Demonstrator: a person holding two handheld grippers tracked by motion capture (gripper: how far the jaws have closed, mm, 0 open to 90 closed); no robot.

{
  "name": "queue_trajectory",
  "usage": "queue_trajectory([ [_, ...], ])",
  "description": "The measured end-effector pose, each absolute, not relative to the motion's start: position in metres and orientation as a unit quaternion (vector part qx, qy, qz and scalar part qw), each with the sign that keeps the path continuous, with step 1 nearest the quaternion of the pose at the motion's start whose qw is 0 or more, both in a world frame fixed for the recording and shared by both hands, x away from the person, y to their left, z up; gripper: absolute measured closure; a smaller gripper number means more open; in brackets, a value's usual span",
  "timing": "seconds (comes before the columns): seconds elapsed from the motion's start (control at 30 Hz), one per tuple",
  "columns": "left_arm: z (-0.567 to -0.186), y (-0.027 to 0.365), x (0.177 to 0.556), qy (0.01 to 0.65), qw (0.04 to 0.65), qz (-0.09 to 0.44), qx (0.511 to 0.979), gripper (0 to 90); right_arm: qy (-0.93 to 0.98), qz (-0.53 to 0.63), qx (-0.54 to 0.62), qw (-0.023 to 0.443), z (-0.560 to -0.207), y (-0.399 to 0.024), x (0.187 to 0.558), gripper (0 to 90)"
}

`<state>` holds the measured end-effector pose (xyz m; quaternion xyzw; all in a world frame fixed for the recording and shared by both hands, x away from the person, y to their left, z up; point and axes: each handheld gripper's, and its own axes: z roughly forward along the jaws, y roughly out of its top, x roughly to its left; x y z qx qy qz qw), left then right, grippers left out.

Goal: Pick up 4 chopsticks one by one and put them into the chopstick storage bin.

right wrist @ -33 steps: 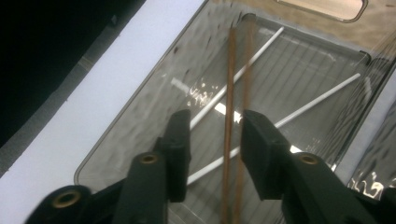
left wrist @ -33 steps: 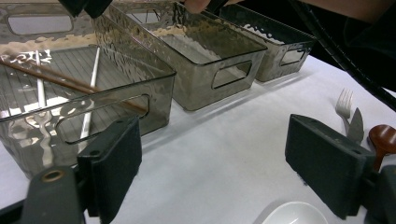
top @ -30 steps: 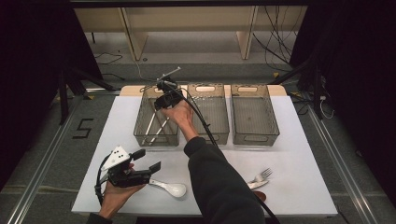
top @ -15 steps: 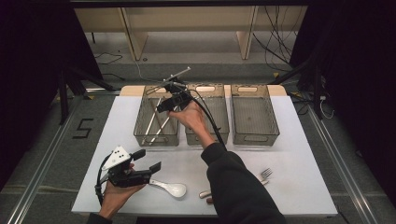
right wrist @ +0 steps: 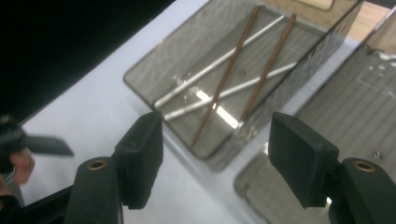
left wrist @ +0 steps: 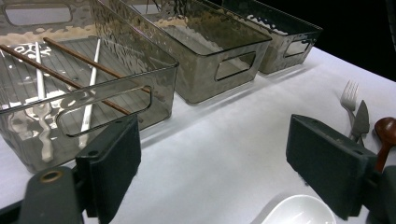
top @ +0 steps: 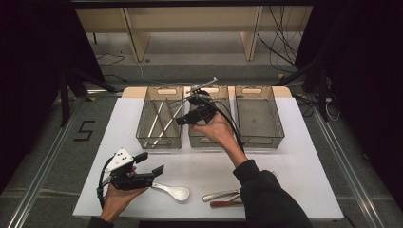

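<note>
A white worktop (top: 285,156) carries three clear bins. The chopsticks (right wrist: 243,70) lie crossed in the left bin (top: 159,118). The right hand-held gripper (top: 183,120), jaws just opened and empty, hovers above the middle bin (top: 209,137). The left hand-held gripper (top: 151,164) sits spread by the white spoon (top: 175,191). A careless reach toward the fork (left wrist: 349,95) could clip a bin's rim and shove it.

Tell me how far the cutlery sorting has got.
Done: four chopsticks lie in the left bin. In hand: nothing; the right gripper, jaws just opened, hovers empty, and the left gripper is open beside the white spoon. Left: spoon, knife, fork, wooden spoon.
</note>
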<state>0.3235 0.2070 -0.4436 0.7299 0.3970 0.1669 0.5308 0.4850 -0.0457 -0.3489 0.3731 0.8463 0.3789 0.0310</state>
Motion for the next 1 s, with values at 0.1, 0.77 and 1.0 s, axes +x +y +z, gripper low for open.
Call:
queue_trajectory([
  [0.1,-0.444,0.207,0.324,0.397,0.529,0.165,0.732,17.7,0.847,0.381,0.369,0.031,-0.353,-0.06,0.475,35.5],
  [0.77,-0.445,0.204,0.325,0.393,0.519,0.161,0.742,17.7,0.846,0.391,0.361,0.032,-0.376,-0.141,0.408,32.4],
  [1.0,-0.445,0.205,0.325,0.394,0.518,0.161,0.742,17.6,0.849,0.394,0.351,0.029,-0.384,-0.16,0.386,30.5],
])
